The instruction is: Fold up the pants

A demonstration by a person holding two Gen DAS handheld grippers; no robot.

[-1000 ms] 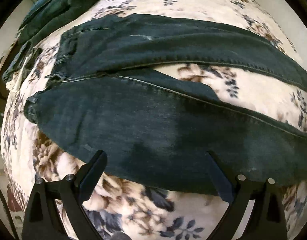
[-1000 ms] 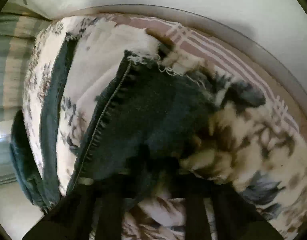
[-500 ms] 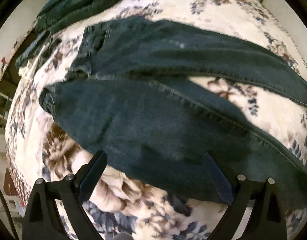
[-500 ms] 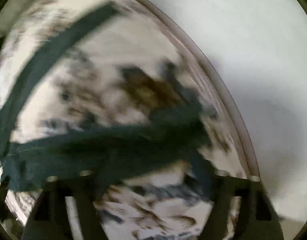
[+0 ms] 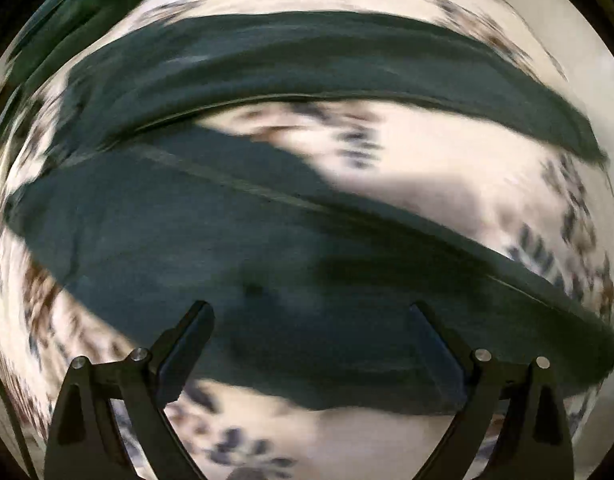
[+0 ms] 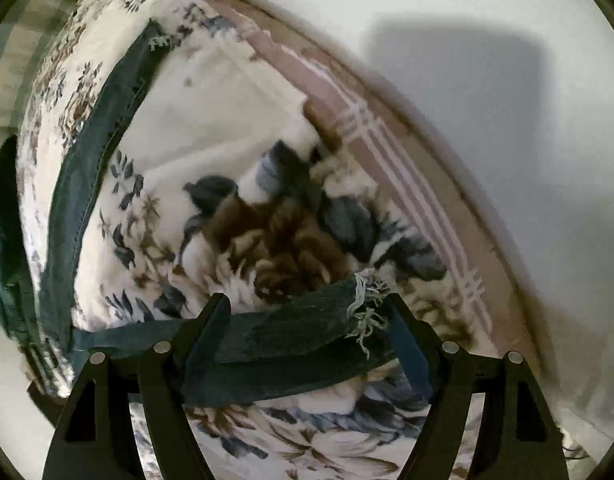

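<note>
- The pants (image 5: 267,272) are dark jeans spread on a bed with a floral blanket (image 6: 235,120); in the left wrist view the two legs lie apart in a V, with blanket showing between them
- The left tongs (image 5: 309,344) stand wide open above the near leg, and nothing is between the fingers; this view is blurred, so I cannot tell if the tips touch the cloth
- The right tongs (image 6: 307,320) are also wide open; the frayed hem (image 6: 365,308) of one leg lies between the fingers, but the pads do not press on it
- The other leg runs along the left side of the right wrist view, with its own frayed end near the far edge of the bed
- In my judgement the legs must next be laid one on the other; if the tongs close on blanket together with denim, the blanket may be lifted too; a grip on the loose threads only can slip, and then the fold will be crooked
</note>
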